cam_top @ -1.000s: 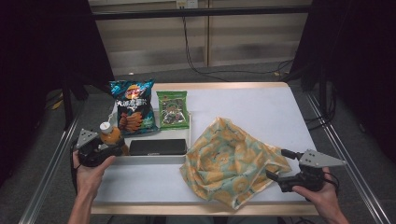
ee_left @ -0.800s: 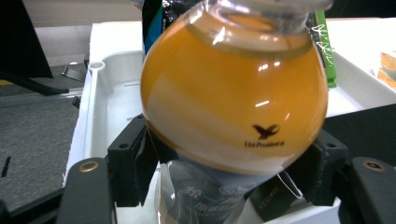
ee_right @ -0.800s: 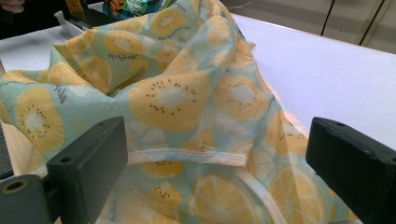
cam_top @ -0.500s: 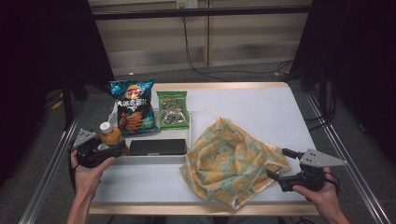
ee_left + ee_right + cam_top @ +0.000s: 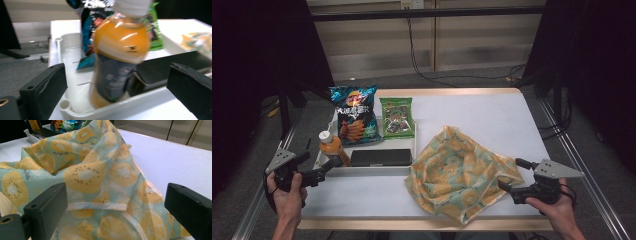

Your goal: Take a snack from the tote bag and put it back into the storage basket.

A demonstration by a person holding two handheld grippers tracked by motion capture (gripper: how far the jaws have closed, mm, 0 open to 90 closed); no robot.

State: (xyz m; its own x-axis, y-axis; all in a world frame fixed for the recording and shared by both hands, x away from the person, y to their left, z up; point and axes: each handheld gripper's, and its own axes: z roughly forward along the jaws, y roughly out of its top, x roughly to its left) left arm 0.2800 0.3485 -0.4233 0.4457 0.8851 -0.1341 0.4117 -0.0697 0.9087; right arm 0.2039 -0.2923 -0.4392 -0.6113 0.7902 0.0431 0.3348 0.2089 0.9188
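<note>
A white-topped table with a wooden edge carried a white tray at its left and a crumpled fruit-print cloth bag beside it.

Light falls from above onto the white tabletop, which is bright and evenly lit, while the room to either side of it sinks into near black. Shadows under the cloth on the tabletop are soft and faint. The high view is slightly soft overall. In the left gripper view the bottle is smeared by motion blur and carries white glare streaks on its orange shoulder. In the right gripper view the cloth is sharp, and the tabletop beyond it glares pale.
</note>
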